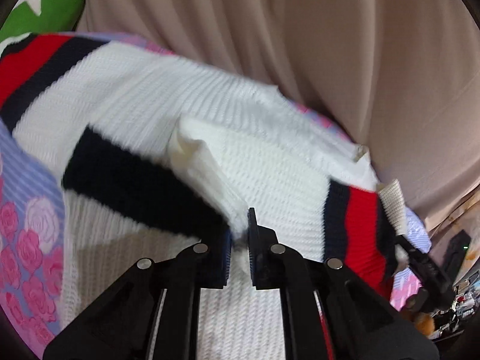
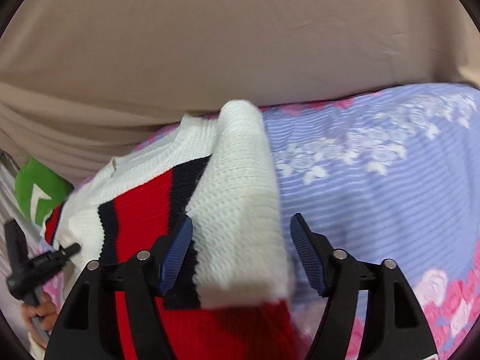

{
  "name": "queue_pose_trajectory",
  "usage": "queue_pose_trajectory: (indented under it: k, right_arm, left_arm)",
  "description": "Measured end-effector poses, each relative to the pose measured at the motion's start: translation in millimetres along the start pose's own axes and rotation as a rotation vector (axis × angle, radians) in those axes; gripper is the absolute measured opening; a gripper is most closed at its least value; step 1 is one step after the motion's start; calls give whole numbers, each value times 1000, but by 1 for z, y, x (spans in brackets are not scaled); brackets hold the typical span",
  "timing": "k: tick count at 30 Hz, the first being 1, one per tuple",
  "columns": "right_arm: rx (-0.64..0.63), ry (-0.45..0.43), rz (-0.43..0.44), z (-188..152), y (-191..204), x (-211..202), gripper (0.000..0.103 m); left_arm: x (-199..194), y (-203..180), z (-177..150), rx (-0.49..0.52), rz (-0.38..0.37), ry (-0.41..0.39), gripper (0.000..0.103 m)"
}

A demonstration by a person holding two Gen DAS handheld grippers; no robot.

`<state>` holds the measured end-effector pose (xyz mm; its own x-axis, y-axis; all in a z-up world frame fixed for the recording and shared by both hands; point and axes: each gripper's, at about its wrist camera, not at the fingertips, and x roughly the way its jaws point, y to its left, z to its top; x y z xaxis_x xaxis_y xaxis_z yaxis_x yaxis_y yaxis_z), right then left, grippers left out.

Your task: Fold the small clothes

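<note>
Left wrist view: left gripper (image 1: 240, 240) pinches the sweater (image 1: 144, 96), sleeves barely folded. Right gripper (image 2: 241, 252) gapes around a cuff (image 2: 240, 210), not gripping.

The right gripper (image 2: 241, 252) stands with jaws apart around a white cuff (image 2: 240, 210) of the striped sweater (image 2: 141, 210), which lies on a floral sheet (image 2: 375, 180). At far left, a hand (image 2: 37, 312) holds the left gripper (image 2: 64, 250) at the sweater's edge. Beige curtain (image 2: 240, 45) behind.

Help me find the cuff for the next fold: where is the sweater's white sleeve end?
In the right wrist view, the white sleeve end lies centre, between the right gripper's open pads, over the red stripe.
</note>
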<state>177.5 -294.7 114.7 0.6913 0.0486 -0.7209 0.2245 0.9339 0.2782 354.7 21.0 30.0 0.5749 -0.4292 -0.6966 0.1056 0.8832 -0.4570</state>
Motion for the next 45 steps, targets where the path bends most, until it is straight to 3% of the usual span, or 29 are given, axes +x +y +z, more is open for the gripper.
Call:
queue_pose_trajectory:
  k: [1, 4, 6, 7, 8, 10, 12, 13, 16, 18, 19, 22, 23, 25, 26, 28, 30, 31, 33, 34, 35, 38, 40, 41, 42, 44, 45]
  right_arm:
    - [-14, -27, -5, 1, 6, -5, 11]
    - [48, -225, 129, 8, 2, -59, 10]
    - [93, -345, 119, 3, -15, -82, 0]
    - [108, -333, 50, 2, -25, -74, 0]
    - [118, -262, -8, 3, -37, -54, 0]
    - [195, -54, -64, -5, -70, -3, 0]
    - [267, -68, -9, -19, -87, -8, 0]
    - [265, -104, 21, -23, -86, -21, 1]
    - [115, -178, 31, -34, -57, -57, 25]
    - [-39, -189, -14, -48, -30, -66, 77]
    - [-110, -180, -37, -52, -20, -64, 82]
    - [-330, -110, -183, -60, 13, -34, 83]
    - [-372, -71, -215, -60, 20, -19, 78]
    - [-380, -32, -228, -53, 23, -8, 32]
    - [-345, -54, -224, -46, 20, -14, 15]
    - [-203, -165, -111, -31, 6, -41, 14]
    - [-67, -212, -63, -26, -21, -54, 13]
    - [-23, -163, -72, -27, -36, -41, 13]
    - [0, 20, -98, -38, -56, 1, 14]
    - [-5, -13, -69, -37, -56, -5, 14]
    - [-22, 13, -69, -36, -52, -5, 15]
    - [-61, -55, -69, -33, -42, -23, 27]
    - [-32, -111, -14, -18, -39, -26, 45]
    - [-10, -138, 21, -6, -36, -23, 59]
    - [8, -158, 38, 6, -36, -18, 67]
    - [30, -158, 41, 31, -40, 4, 71]
    - [44, -133, 38, 46, -40, 21, 73]
  left_arm:
    - [-9, -5, 5, 16, -1, -36, 8]
    - [-53, -24, 18, 88, -22, -208, 8]
    - [-71, -29, 17, 123, -6, -294, 8]
    - [-70, -29, 16, 138, 24, -308, 9]
    - [-57, -28, 15, 150, 67, -288, 9]
    - [-18, -18, 11, 145, 136, -196, 9]
    - [18, -2, 2, 116, 169, -100, 9]
    - [18, 2, -4, 115, 159, -125, 9]
    - [10, 7, -8, 110, 141, -165, 11]
    - [9, 10, -13, 103, 131, -167, 12]
    - [11, 12, -14, 98, 128, -163, 13]
    - [3, 18, -10, 76, 110, -166, 19]
    - [5, 16, -9, 72, 109, -164, 19]
    - [7, 11, -7, 74, 111, -169, 19]
    - [1, 11, -8, 76, 105, -184, 13]
    - [-20, 7, -3, 74, 60, -252, 12]
    - [-29, 5, 1, 79, 49, -279, 12]
    - [-25, 3, 2, 102, 69, -266, 12]
    - [-1, 2, -1, 134, 118, -201, 12]
    - [11, 5, -5, 132, 130, -165, 12]
    - [15, 8, -9, 125, 125, -153, 12]
    - [4, 13, -10, 97, 76, -173, 12]
    - [7, 21, -13, 69, 66, -151, 14]
    - [8, 26, -12, 40, 38, -134, 17]
    - [8, 30, -11, 22, 16, -132, 21]
    - [9, 38, -13, -7, -35, -122, 39]
    - [9, 36, -13, -11, -55, -119, 42]
